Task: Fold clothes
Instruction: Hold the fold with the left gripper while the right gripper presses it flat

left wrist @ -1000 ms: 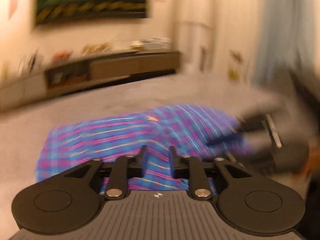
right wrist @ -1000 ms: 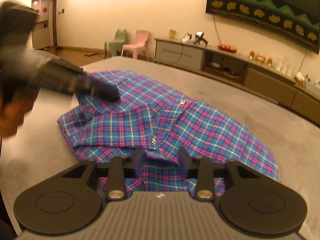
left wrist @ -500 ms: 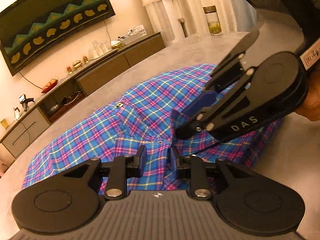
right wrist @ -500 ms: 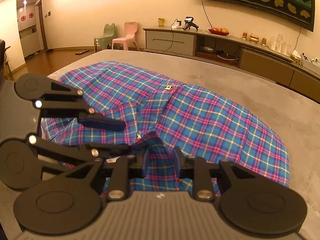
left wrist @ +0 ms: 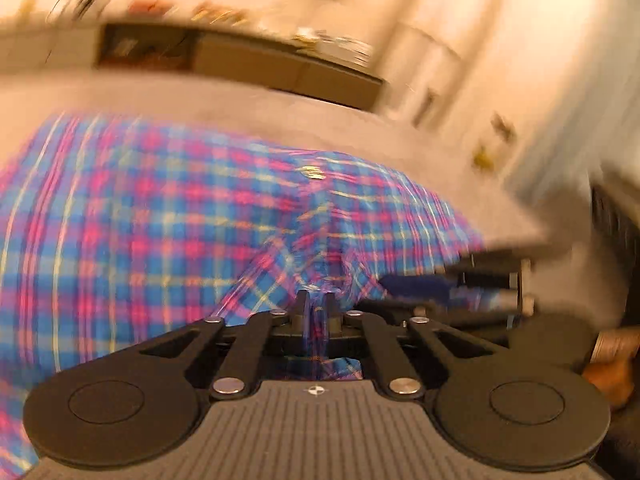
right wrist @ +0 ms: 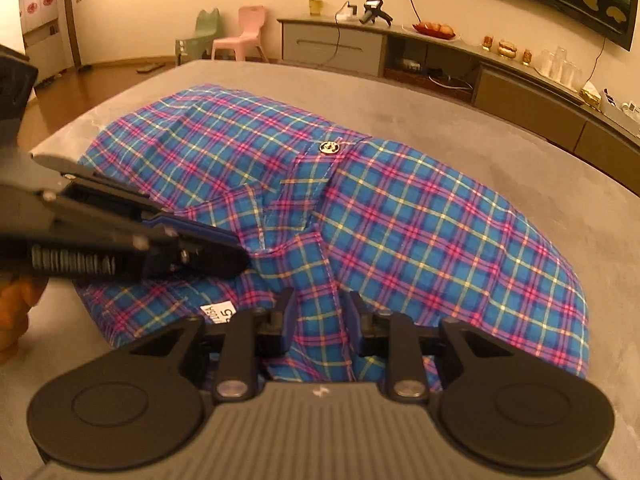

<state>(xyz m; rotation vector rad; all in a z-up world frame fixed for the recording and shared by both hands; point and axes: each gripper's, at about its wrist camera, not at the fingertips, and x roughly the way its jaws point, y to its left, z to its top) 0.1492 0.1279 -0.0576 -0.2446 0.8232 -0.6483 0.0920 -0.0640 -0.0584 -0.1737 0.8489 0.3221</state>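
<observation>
A blue, pink and yellow plaid shirt [right wrist: 400,216] lies bunched on the grey table [right wrist: 500,120], with a metal snap button [right wrist: 329,146] near its middle. My left gripper [left wrist: 315,304] is shut on a fold of the shirt [left wrist: 160,220]; this view is motion-blurred. In the right wrist view the left gripper [right wrist: 228,250] reaches in from the left, its tips closed on the cloth. My right gripper [right wrist: 322,312] is open, its fingers on either side of a ridge of fabric at the shirt's near edge. It shows blurred in the left wrist view [left wrist: 460,284].
A white size label [right wrist: 218,312] shows at the shirt's near left. A long low sideboard [right wrist: 440,60] with small items runs along the far wall. A pink chair [right wrist: 246,32] and a green chair [right wrist: 200,36] stand beyond the table. The table's left edge [right wrist: 60,140] is close.
My left gripper has closed on a fold of the shirt and swung; its view is blurred. My right gripper has opened a little wider and moved closer over the fabric ridge.
</observation>
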